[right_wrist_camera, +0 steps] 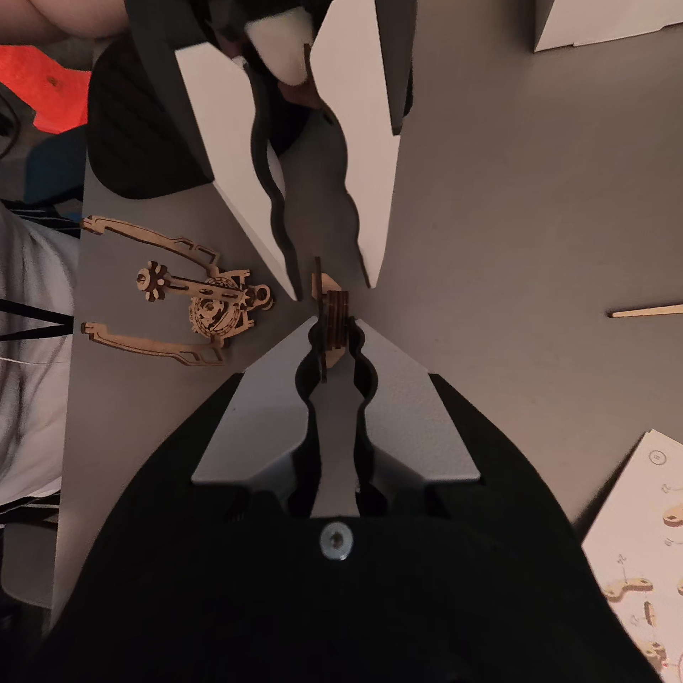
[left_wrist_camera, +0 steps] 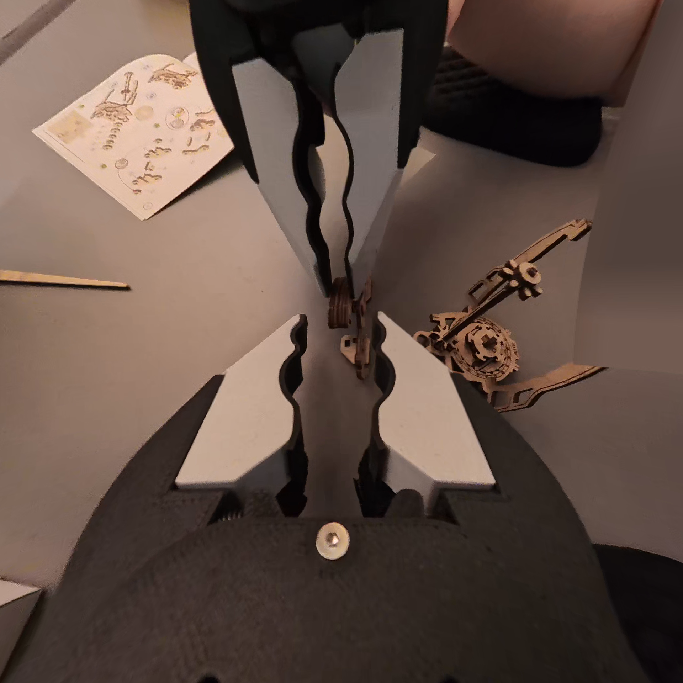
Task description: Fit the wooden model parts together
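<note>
A small wooden part, a stack of dark discs (left_wrist_camera: 338,308) joined to a flat plate (left_wrist_camera: 353,345), hangs just above the grey table (left_wrist_camera: 184,332). My right gripper (right_wrist_camera: 334,325) is shut on the disc stack (right_wrist_camera: 337,314); in the left wrist view it reaches in from the top (left_wrist_camera: 338,290). My left gripper (left_wrist_camera: 340,319) is open, its fingers on either side of the part, the plate close to its right finger. In the right wrist view it comes in from the top (right_wrist_camera: 332,290). A larger wooden model (left_wrist_camera: 480,347) with a gear and two arms lies on the table, also in the right wrist view (right_wrist_camera: 207,306).
A printed instruction sheet (left_wrist_camera: 140,136) lies at the far left, and shows in the right wrist view (right_wrist_camera: 646,536). A thin wooden stick (left_wrist_camera: 63,279) lies on the table. A white box (right_wrist_camera: 610,22) stands at the far corner. A person's arm (left_wrist_camera: 554,44) and dark sleeve border the table.
</note>
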